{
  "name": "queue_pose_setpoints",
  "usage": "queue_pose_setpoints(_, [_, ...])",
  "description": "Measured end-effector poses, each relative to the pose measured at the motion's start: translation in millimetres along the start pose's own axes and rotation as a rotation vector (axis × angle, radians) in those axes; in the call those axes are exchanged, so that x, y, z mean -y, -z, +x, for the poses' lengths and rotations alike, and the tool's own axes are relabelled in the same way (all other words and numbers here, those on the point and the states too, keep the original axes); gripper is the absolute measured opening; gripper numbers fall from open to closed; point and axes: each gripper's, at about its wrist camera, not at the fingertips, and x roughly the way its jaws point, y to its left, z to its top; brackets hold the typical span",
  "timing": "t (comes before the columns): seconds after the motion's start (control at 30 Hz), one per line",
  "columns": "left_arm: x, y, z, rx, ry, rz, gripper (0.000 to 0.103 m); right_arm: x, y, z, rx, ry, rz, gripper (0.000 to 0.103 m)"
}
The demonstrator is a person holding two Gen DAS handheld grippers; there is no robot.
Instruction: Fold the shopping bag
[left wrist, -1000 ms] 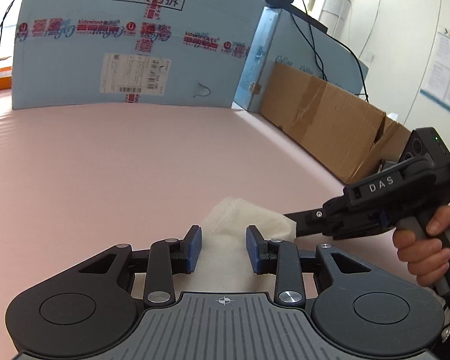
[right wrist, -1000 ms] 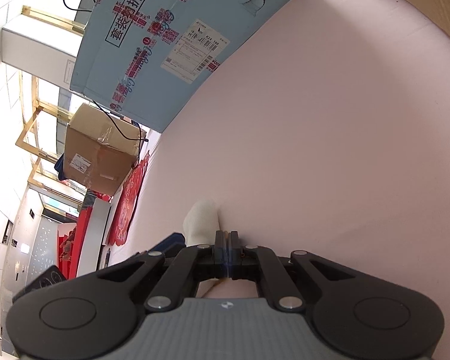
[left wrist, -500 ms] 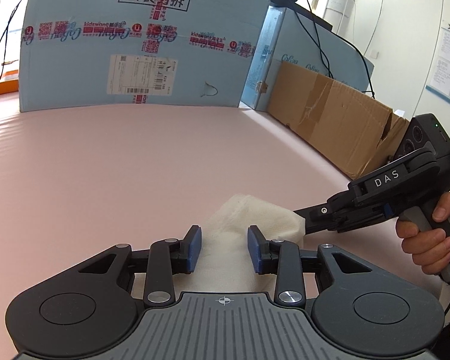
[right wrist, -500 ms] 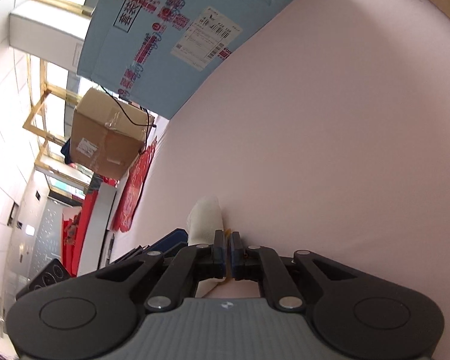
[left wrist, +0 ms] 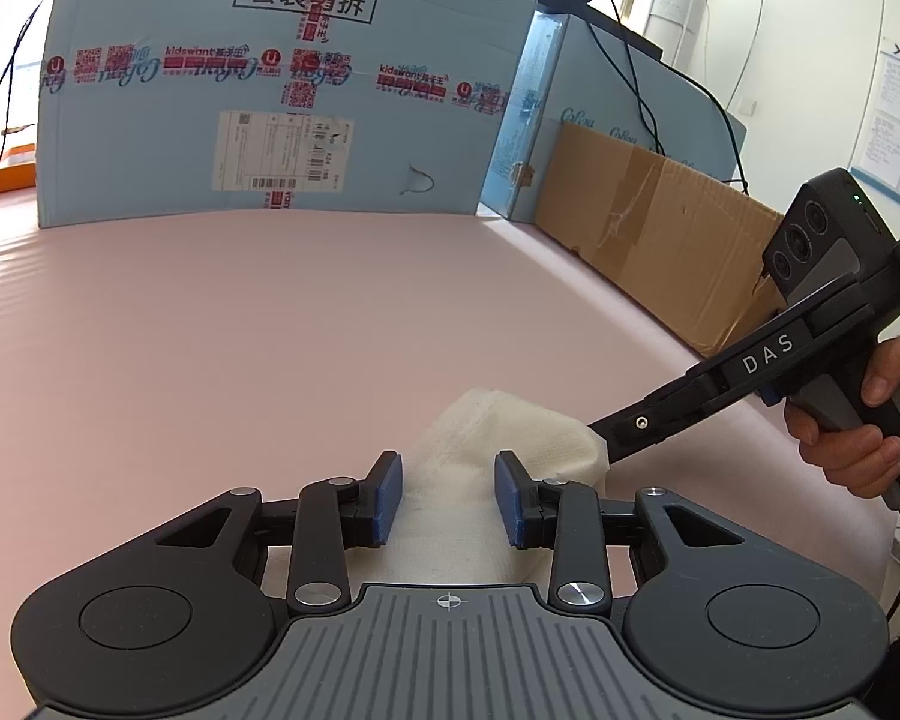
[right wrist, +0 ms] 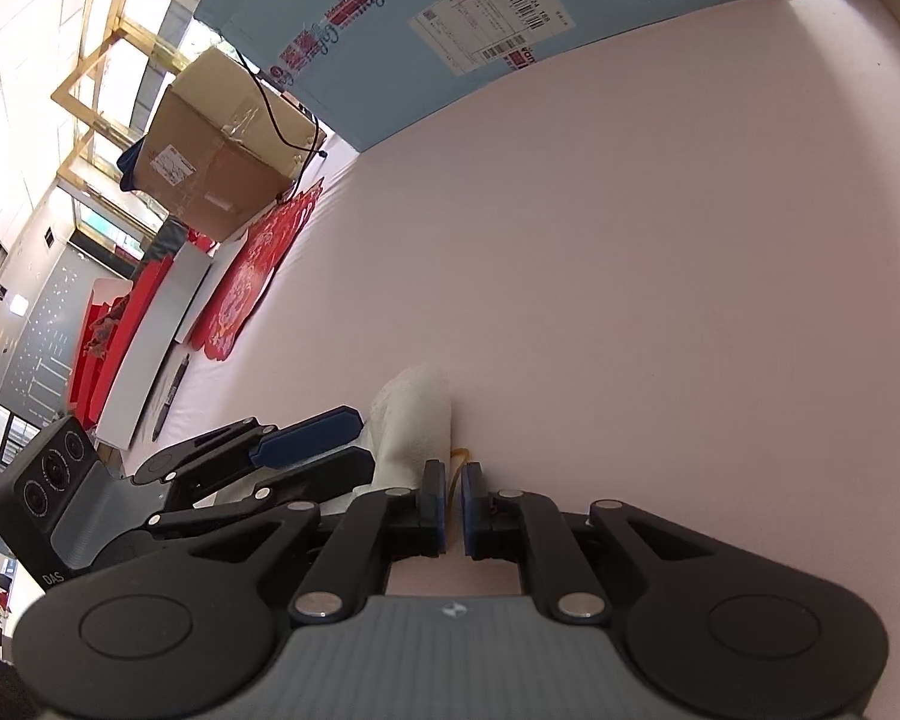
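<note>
Lengthwise, the folded shopping bag (left wrist: 498,450) points away — left tongs (left wrist: 448,495) spread astride it, right tongs (right wrist: 453,501) narrowly parted.

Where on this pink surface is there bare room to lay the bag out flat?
The pink surface is bare between the white bag and the blue carton at the back. It is crowded near the front: the left tool straddles the bag, and the right tool meets it from the side.

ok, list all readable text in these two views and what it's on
"套装勿拆": big blue box, boxed print near the top.
"kidswant": red tape across that box.
"DAS": arm of the right tool.
Shipping label on the box: too small to read.
Wall notices: blurred.
</note>
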Motion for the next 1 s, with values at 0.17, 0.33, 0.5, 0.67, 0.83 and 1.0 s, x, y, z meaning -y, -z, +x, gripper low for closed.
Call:
queue_pose_setpoints(0.17, [13, -2, -3, 0.01, -0.026, 0.079, 0.033, -1, -1, 0, -0.016, -0.012, -0.005, 0.014])
queue_pose_setpoints(0.33, [8, 2, -1, -0.008, -0.044, 0.07, 0.039, -3, 1, -1, -0.003, -0.01, -0.016, 0.017])
queue_pose_setpoints(0.5, [14, 3, -1, -0.005, -0.067, 0.094, 0.039, -4, 3, -1, 0.008, -0.001, -0.008, 0.011])
queue_pose_setpoints(0.67, [27, 1, -2, 0.016, -0.056, 0.15, 0.039, -5, 8, -1, 0.021, -0.001, 0.0, 0.001])
queue_pose_setpoints(0.83, [26, 3, 2, -0.001, -0.046, 0.143, 0.04, 24, 22, -13, 0.103, -0.125, 0.18, 0.001])
queue_pose_setpoints(1.0, [29, 4, 4, -0.003, -0.062, 0.157, 0.04, 55, 49, -13, 0.175, -0.336, 0.377, 0.001])
